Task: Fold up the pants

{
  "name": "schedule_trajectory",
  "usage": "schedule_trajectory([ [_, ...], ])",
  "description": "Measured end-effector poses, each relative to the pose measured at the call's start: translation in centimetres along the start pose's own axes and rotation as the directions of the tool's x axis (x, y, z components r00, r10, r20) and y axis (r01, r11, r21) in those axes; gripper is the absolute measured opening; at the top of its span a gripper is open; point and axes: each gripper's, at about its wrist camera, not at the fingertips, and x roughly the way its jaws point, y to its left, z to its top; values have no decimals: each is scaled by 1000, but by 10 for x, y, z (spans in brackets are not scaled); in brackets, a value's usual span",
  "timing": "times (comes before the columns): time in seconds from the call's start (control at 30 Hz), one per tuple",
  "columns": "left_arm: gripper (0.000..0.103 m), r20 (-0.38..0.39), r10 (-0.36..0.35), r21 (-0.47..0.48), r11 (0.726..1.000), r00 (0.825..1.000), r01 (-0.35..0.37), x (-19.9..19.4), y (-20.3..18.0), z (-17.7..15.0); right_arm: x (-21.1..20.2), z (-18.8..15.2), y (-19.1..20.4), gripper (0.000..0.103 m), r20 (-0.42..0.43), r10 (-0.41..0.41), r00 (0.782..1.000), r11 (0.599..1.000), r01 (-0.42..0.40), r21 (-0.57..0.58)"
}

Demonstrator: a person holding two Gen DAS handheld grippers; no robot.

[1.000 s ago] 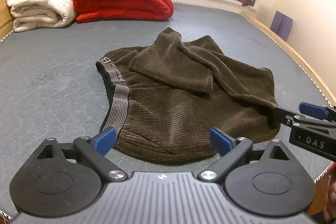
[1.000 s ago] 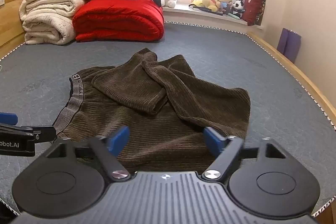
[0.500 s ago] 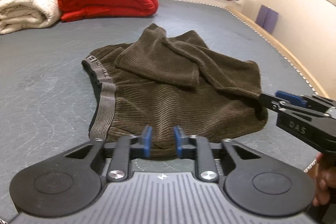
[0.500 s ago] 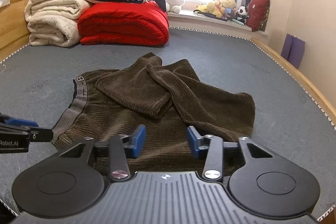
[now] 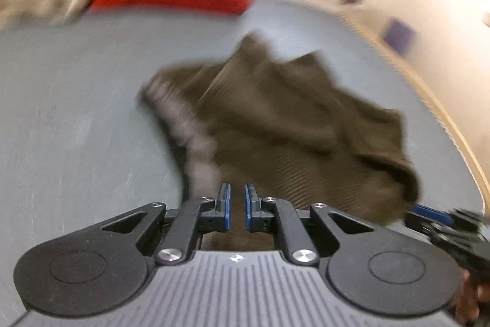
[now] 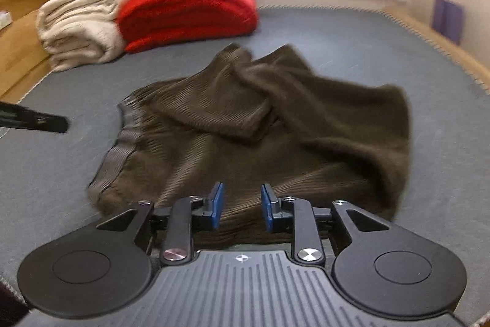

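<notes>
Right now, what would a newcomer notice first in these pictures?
First, the rumpled brown pants in the middle of the grey bed surface, gray waistband at left. Next, the bright red folded blanket behind them, beside cream blankets. Both hand-held grippers sit at the near hem, jaws slightly apart.

Pants (image 6: 245,124) mid-mattress (image 6: 352,45); blanket stack (image 6: 131,14) behind, to the left.
</notes>
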Motion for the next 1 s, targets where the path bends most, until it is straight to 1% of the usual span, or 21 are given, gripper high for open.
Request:
schedule_trajectory([
  [0.03, 10, -29, 14, -36, 999, 999, -15, 12, 11, -4, 6, -1, 4, 36, -16, 7, 1000, 1000, -7, -15],
  [0.1, 12, -57, 38, -34, 999, 998, -40, 27, 19, -7, 18, 1, 13, 41, -56, 47, 997, 998, -49, -32],
  [0.17, 17, -61, 30, -54, 998, 998, -33, 37, 27, -3, 30, 2, 25, 45, -84, 75, 994, 995, -80, -65],
  [0.2, 25, -57, 25, -75, 997, 998, -30, 41, 29, 2, 35, 2, 31, 47, -101, 87, 991, 992, -96, -87],
  [0.23, 40, -45, 20, -104, 994, 999, -25, 46, 33, 6, 42, 1, 41, 48, -121, 94, 988, 986, -109, -124],
  [0.27, 48, -35, 15, -129, 991, 999, -20, 51, 37, 10, 45, 0, 47, 48, -130, 93, 987, 982, -112, -154],
  [0.3, 59, -35, 9, -149, 989, 999, -14, 55, 40, 13, 50, -1, 57, 48, -137, 85, 987, 972, -112, -204],
  [0.33, 64, -44, 14, -158, 987, 999, -21, 65, 40, 15, 54, -3, 64, 48, -139, 83, 987, 963, -116, -245],
  [0.4, 65, -73, 17, -168, 985, 997, -29, 81, 43, 21, 61, -6, 80, 48, -152, 98, 984, 934, -143, -327],
  [0.43, 65, -79, 19, -162, 986, 997, -32, 89, 45, 24, 63, -9, 84, 50, -164, 104, 981, 922, -157, -354],
  [0.5, 65, -100, 25, -157, 987, 995, -41, 100, 47, 23, 71, -15, 92, 60, -211, 110, 971, 899, -188, -396],
  [0.53, 65, -112, 14, -167, 985, 994, -33, 106, 49, 23, 75, -20, 97, 68, -233, 106, 967, 886, -198, -419],
  [0.57, 65, -122, 7, -173, 985, 993, -28, 111, 49, 22, 78, -23, 100, 70, -241, 98, 965, 873, -200, -444],
  [0.67, 65, -142, 1, -175, 984, 990, -26, 123, 46, 21, 82, -34, 112, 70, -226, 56, 973, 817, -175, -549],
  [0.73, 66, -134, 3, -164, 986, 991, -25, 126, 43, 22, 87, -38, 118, 70, -221, 15, 975, 796, -145, -588],
  [0.8, 65, -133, 10, -153, 988, 991, -30, 127, 40, 22, 90, -42, 119, 70, -232, -6, 973, 784, -140, -605],
  [0.83, 56, -134, 14, -147, 989, 991, -34, 127, 39, 22, 91, -43, 120, 69, -234, -10, 972, 774, -141, -618],
  [0.9, 42, -140, 39, -105, 993, 989, -54, 124, 38, 22, 92, -46, 125, 57, -211, -10, 978, 758, -130, -639],
  [0.93, 36, -135, 36, -88, 995, 990, -48, 121, 37, 22, 92, -45, 125, 41, -205, -12, 979, 755, -126, -644],
  [0.97, 33, -130, 31, -76, 996, 991, -41, 117, 36, 22, 92, -44, 125, 34, -204, -13, 979, 758, -123, -640],
  [1.0, 29, -117, 30, -59, 998, 993, -37, 111, 34, 23, 89, -42, 124, 31, -201, -8, 980, 768, -123, -629],
])
